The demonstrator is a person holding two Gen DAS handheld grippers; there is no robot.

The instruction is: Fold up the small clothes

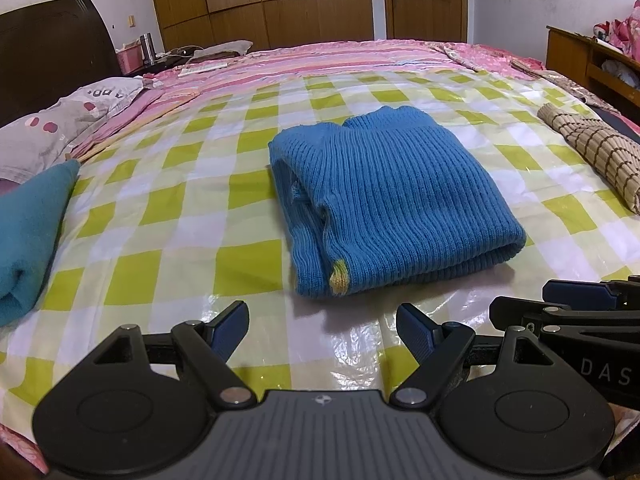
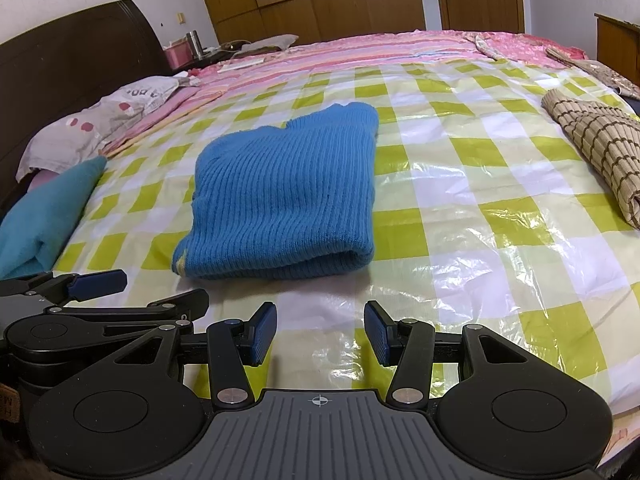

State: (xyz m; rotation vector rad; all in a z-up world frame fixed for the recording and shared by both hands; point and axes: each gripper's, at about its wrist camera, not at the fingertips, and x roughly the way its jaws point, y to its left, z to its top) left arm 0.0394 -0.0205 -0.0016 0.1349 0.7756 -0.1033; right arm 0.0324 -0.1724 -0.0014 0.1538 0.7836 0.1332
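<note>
1. Your left gripper (image 1: 322, 330) sits nearest you with its jaws wide apart and nothing between them; it hangs over the plastic sheet (image 1: 192, 240), short of the sweater
2. Your right gripper (image 2: 320, 330) is just beside it, jaws partly apart and also empty, over bare sheet
3. Just past both grippers the blue sweater (image 1: 384, 200) lies in the middle of the checked sheet, already a compact folded bundle with the rounded fold edge facing you and a bit of yellow trim at its near left corner; I judge this piece done
4. To the left, a teal cloth (image 1: 28, 232) lies at the sheet's edge, looking folded too
5. Far right, a brown checked cloth (image 2: 600, 148) lies rolled or bunched; you may still need to fold that one, though I can't tell for sure
</note>
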